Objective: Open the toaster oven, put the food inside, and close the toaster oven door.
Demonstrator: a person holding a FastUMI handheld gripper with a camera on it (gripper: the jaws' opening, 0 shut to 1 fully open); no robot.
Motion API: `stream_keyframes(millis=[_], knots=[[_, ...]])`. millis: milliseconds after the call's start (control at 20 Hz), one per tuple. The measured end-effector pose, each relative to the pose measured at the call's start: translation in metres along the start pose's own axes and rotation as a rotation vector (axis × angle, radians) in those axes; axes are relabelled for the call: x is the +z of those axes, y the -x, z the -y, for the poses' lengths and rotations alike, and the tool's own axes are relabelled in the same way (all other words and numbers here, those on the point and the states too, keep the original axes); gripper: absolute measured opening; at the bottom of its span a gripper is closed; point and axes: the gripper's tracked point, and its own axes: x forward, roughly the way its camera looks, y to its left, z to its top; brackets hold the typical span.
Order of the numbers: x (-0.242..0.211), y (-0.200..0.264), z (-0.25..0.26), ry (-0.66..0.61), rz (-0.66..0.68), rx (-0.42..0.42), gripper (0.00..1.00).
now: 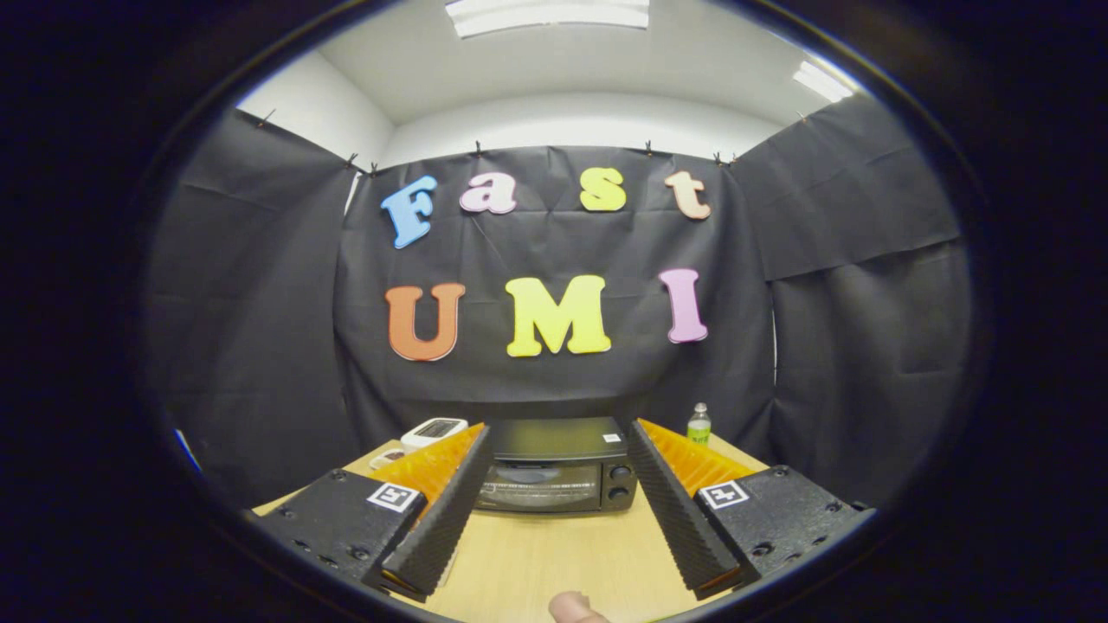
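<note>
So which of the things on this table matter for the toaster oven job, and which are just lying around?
For the job: toaster oven, door shut; gripper, fingers open, nothing between them.
Lying about: small bottle; white device; table.

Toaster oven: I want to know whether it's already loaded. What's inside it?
The toaster oven stands on the table beyond the open gripper, door closed. Behind its glass only a pale rounded shape shows, too dim to identify. The rest of the inside is hidden.

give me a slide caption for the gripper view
Open gripper with fingers spread over the wooden table, framing the closed toaster oven ahead; a small bottle stands beside it.
</note>
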Motion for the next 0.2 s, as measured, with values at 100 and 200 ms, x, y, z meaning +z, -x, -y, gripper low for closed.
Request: stream_keyframes(millis=[100,200], knots=[[-0.0032,-0.0004,-0.0019,0.007,-0.006,0.008,1.00],[-0.0045,-0.0006,-0.0036,0.013,-0.014,0.013,1.00]])
